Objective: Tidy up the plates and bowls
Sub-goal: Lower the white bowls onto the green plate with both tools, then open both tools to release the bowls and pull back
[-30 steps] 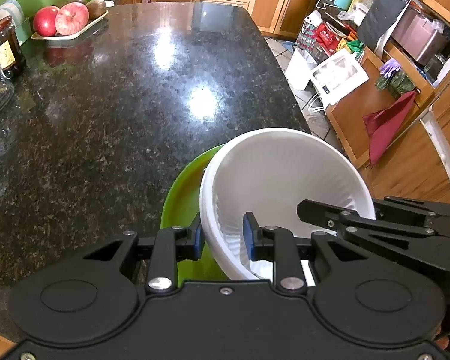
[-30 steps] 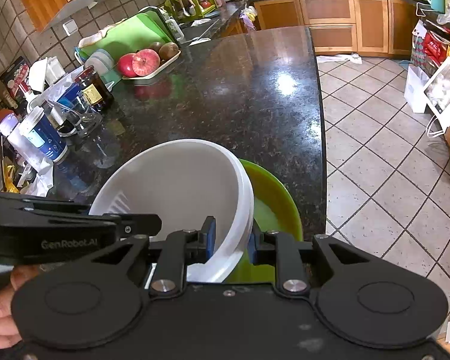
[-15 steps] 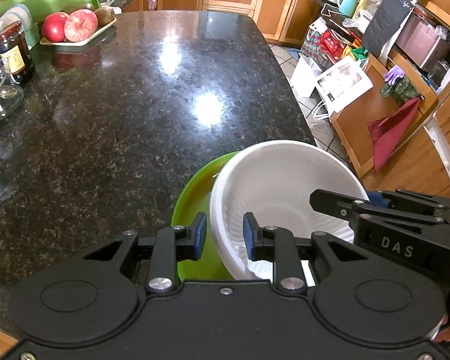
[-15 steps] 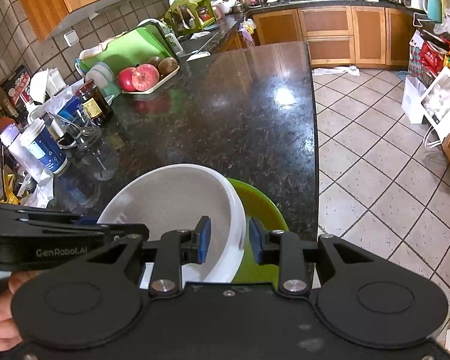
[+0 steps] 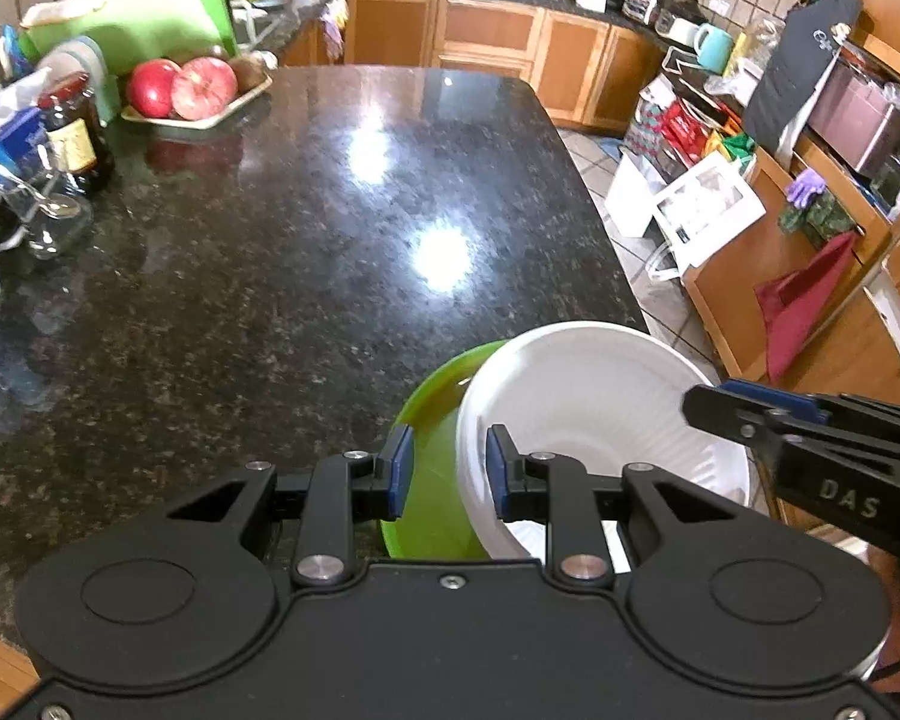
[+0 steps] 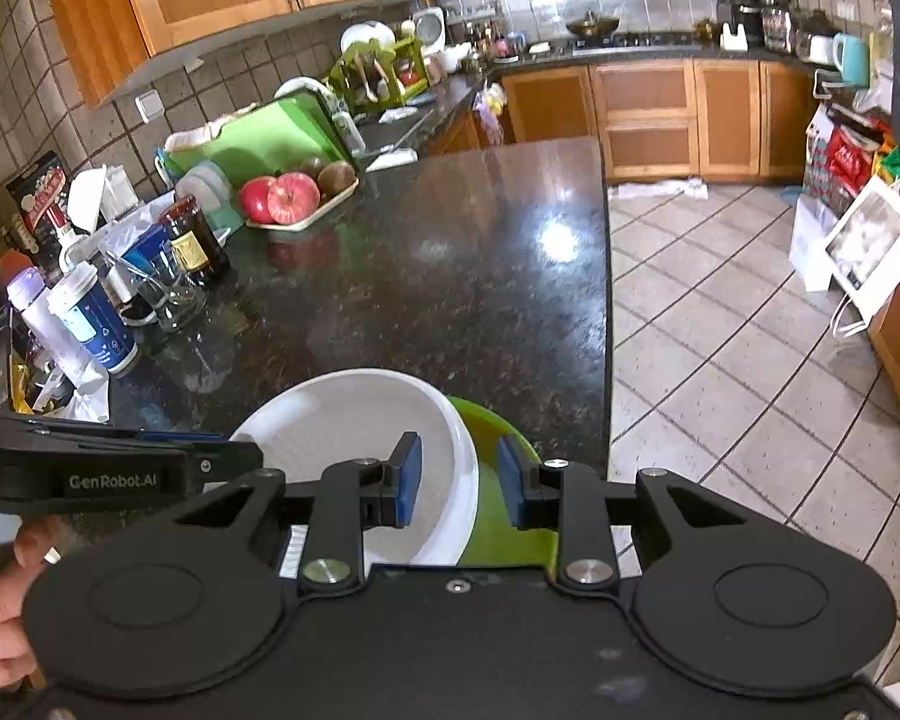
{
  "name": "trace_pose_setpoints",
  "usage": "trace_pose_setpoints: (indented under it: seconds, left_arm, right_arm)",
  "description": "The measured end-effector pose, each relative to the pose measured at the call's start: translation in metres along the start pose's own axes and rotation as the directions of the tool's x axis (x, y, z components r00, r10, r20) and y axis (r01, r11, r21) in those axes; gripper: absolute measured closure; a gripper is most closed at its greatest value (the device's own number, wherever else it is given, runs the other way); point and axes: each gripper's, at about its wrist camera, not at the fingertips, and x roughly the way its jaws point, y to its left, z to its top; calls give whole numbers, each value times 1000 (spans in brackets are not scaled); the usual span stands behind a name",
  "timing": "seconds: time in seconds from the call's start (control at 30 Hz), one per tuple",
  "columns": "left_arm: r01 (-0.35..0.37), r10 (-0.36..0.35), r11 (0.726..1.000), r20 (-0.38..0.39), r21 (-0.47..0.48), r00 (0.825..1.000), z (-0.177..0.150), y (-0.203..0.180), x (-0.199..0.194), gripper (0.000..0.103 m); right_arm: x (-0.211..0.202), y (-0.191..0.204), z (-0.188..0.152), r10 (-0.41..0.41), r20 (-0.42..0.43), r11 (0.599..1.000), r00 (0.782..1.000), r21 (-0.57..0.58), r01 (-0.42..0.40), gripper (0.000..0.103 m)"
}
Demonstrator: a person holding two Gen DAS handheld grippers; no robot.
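From the left wrist view, the left gripper [image 5: 444,471] straddles the near rim of the white bowl [image 5: 594,402], one blue pad outside and one inside the wall. The pads stand a little off the rim on both sides, so the gripper is released rather than clamped. The white bowl sits nested in the green plate [image 5: 429,414], which peeks out to its left, and the pair rests at the near right corner of the dark granite surface [image 5: 270,252]. The right gripper [image 5: 750,405] reaches in from the right, over the bowl's far side. Farther back on the surface lie a tray of apples [image 5: 192,96] and a dark jar [image 5: 78,132].

From the right wrist view, the right gripper [image 6: 459,480] brackets the bowl's right rim — the white bowl [image 6: 354,420] wall passes between its pads with clear gaps, so nothing is grasped. The green plate [image 6: 498,420] shows beyond the rim, under the right pad. The left gripper [image 6: 234,456] enters from the left edge, held by a hand [image 6: 0,618]. The stack sits near the surface's [image 6: 450,276] edge, beside the tiled floor [image 6: 720,330].
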Motion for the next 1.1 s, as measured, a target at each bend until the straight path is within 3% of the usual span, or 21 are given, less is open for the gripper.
trace_pose_setpoints:
  seconds: [0.4,0.63,1.1]
  left_arm:
    - [-80,77,997,132,19,988,-17,-3,-25,69]
    - [-63,58,998,153,24,987,-27,5,-38,70]
    - [-128,117,991,173,50,978,-69,0,-56,70]
  right_arm:
    - [-45,23,-24,-87,161,996,983,-15,90,72]
    - [-56,39,-44,-94,179,996,979,20,92,72]
    - [-79,75,-95,-244,236,968,940,1,251,72]
